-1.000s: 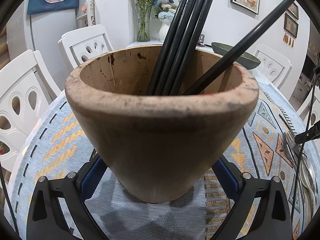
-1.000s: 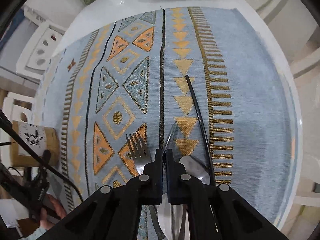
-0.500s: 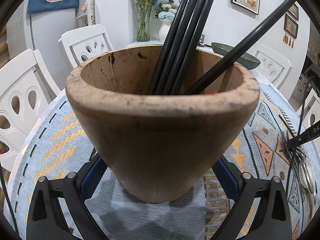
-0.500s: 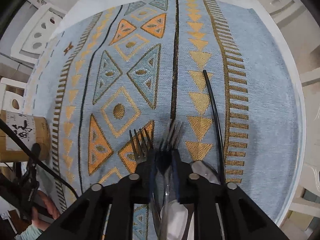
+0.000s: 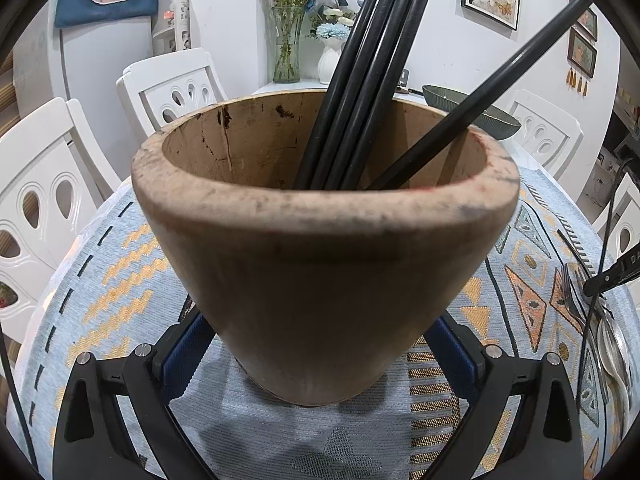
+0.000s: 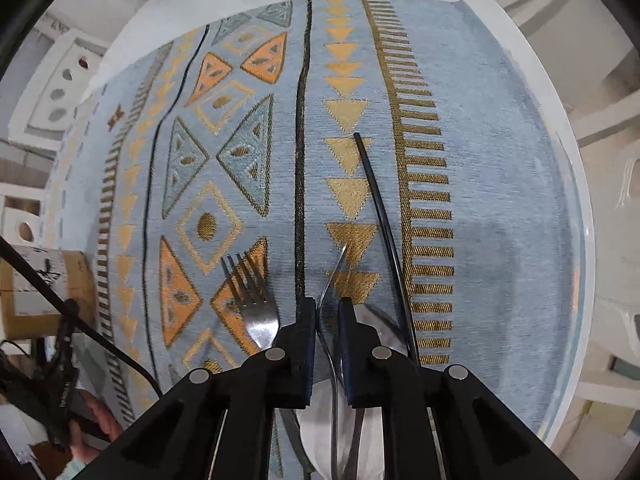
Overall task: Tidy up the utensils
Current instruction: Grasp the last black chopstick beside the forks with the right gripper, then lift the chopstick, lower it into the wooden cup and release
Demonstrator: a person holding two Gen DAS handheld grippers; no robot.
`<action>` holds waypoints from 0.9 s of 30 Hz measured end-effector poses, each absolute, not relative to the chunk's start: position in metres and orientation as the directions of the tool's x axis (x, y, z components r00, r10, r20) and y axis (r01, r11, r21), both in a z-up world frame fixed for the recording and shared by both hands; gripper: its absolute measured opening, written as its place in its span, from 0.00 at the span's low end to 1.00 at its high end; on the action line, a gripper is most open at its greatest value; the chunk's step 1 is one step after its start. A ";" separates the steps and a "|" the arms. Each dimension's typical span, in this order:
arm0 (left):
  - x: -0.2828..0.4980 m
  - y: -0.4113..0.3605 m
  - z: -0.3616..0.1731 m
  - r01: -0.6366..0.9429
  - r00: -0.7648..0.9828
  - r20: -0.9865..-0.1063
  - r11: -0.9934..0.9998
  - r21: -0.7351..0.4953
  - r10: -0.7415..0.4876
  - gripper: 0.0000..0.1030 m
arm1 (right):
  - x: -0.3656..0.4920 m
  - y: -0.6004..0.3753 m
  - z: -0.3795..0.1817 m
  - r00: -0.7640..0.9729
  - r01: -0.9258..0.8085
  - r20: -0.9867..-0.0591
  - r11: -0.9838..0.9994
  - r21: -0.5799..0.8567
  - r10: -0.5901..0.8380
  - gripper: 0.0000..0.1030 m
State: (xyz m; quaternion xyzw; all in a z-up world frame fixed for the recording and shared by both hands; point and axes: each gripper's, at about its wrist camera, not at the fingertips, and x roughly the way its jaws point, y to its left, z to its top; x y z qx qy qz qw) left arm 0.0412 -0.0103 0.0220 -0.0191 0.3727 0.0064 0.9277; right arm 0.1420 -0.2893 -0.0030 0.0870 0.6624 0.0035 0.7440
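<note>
In the left wrist view my left gripper [image 5: 320, 324] is shut on a brown wooden holder [image 5: 320, 248]. Its blue pads [image 5: 184, 348] press the holder's lower sides. Several black chopsticks [image 5: 372, 80] stand in it. My right gripper [image 6: 326, 306] points straight down at the cloth. Its jaws have just been opening a little, and they grip a steel fork [image 6: 334, 264], seen edge-on and slanting between the pads. A second fork [image 6: 250, 296] lies to the left, and a black chopstick [image 6: 380, 216] to the right. Spoons [image 6: 376, 320] lie under the fingers.
A blue patterned cloth [image 6: 500, 200] covers the round white table [image 6: 576, 240]. White chairs [image 5: 48, 200] ring it. A dark bowl [image 5: 472, 108] and flower vases [image 5: 286, 60] stand at the far side. A person's hand [image 6: 96, 416] shows at the lower left.
The right jaws went from nearly touching to a narrow gap. The fork between them turned from tines-flat to edge-on. The left gripper and holder kept still.
</note>
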 end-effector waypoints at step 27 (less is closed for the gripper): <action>0.041 -0.010 0.021 -0.025 0.722 -0.691 0.999 -0.034 -0.005 0.96 | 0.080 -0.260 0.153 0.631 -0.098 -0.643 0.867 0.489 0.434 0.02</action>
